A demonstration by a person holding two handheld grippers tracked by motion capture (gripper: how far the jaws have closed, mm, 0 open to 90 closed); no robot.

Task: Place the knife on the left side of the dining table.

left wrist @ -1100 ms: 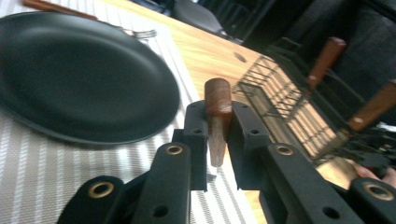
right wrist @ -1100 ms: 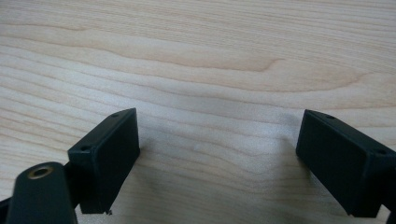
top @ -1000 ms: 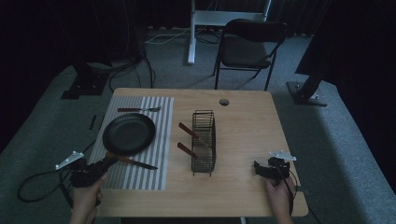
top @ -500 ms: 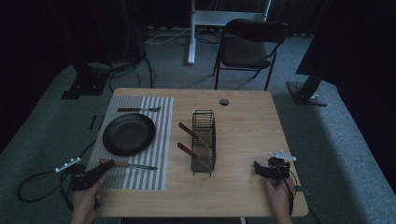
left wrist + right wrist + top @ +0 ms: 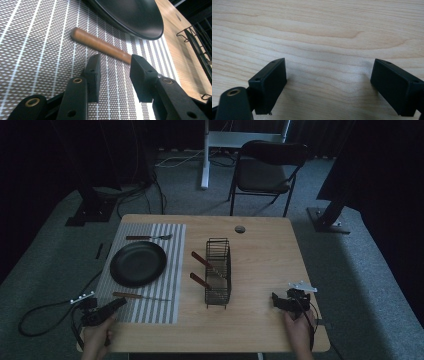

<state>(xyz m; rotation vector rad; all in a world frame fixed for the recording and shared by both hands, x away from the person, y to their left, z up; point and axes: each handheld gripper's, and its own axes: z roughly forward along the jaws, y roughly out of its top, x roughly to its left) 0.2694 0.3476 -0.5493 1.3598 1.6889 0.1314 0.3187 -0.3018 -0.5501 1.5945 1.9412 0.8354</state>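
High view first: the left gripper lies low at the near left corner of the table, its tips just over the near edge of the striped placemat. Just beyond those tips lies a wooden-handled knife, and farther on sits the black plate, with a fork beyond the plate at the mat's far end. Off to this gripper's right, well apart, stands a black wire rack holding two wooden-handled utensils. The right gripper rests on bare wood near the table's near right edge, the rack off to its left.

Left gripper view: the two black jaws stand parted with a moderate gap and hold nothing. The knife's wooden handle lies crosswise on the mat just ahead of the tips, not touching them. The plate's dark rim rises beyond it, and the rack's wires show far right.

Right gripper view: the jaws are spread wide apart over plain wood grain, nothing between them.
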